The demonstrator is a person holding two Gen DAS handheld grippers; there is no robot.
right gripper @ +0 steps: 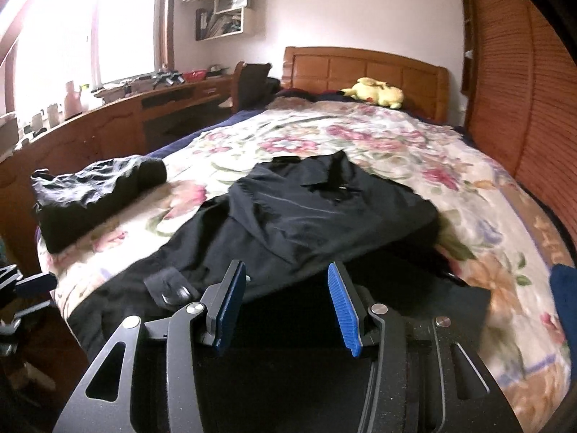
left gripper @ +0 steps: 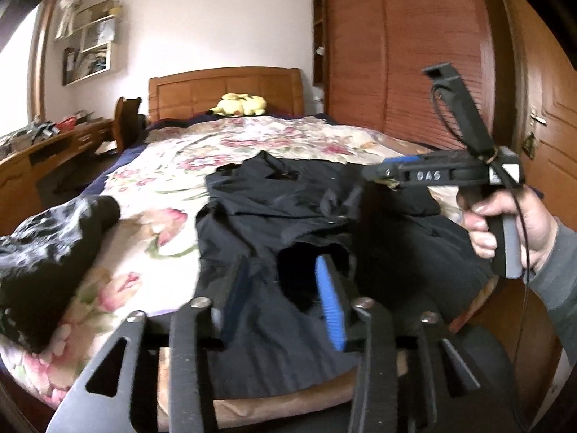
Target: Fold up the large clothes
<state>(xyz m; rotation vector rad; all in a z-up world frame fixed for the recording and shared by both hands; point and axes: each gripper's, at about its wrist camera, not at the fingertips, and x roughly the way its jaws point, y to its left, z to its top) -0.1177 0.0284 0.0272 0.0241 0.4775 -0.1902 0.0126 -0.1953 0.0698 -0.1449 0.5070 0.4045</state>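
Both grippers hover at the bed's [right gripper: 468, 195] foot, jaws apart and empty, lined up on the jacket's [right gripper: 324, 213] near hem. The left gripper [left gripper: 285, 299] sits at six o'clock, the right gripper [right gripper: 285, 306] likewise. The jacket is dark, smooth and creased, on a floral quilt. A second dark bundle [right gripper: 90, 195] waits at nine o'clock.

Black gripper [right gripper: 285, 303] frames carry ribbed blue pads [right gripper: 344, 310] and silver screws; grey sleeve [left gripper: 555, 285].

My left gripper [left gripper: 285, 299] is blurring over the black jacket [left gripper: 274, 216]; the bed's [right gripper: 487, 216] near edge is hiding behind my right gripper [right gripper: 285, 306].
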